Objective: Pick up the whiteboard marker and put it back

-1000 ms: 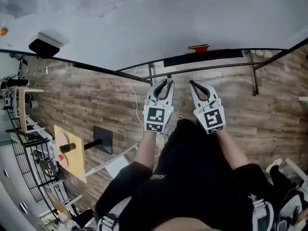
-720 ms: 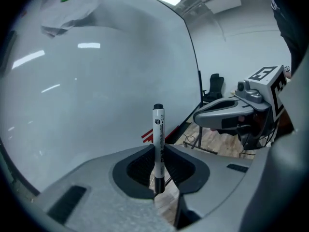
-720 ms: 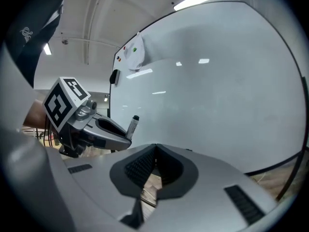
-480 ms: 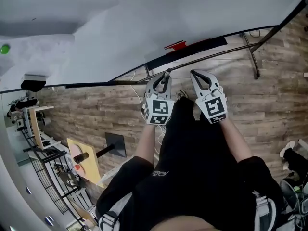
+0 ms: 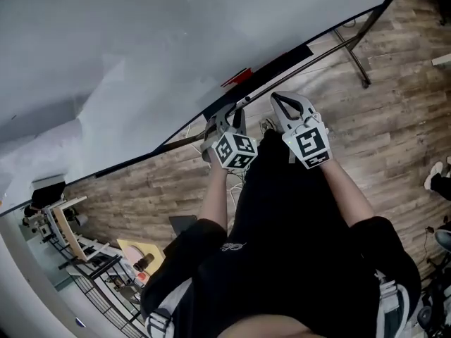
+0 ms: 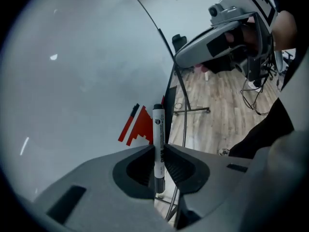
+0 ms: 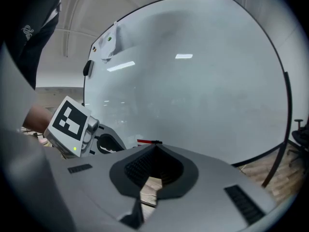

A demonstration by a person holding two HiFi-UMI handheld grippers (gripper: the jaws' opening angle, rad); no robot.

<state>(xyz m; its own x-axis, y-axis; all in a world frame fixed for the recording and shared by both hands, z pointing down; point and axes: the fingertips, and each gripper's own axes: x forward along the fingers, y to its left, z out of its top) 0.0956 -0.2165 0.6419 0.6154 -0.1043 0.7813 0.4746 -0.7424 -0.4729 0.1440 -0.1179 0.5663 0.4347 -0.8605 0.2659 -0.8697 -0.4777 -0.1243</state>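
One slim white plastic whiteboard marker (image 6: 158,124) stands upright, pinched below its middle by the left tool (image 6: 159,151), just in front of the large white whiteboard (image 6: 72,81). It looks light, stiff and smooth, so it may swivel or slip; a mid-barrel hold would be steadier. The right tool (image 7: 153,149) is pressed together, empty.
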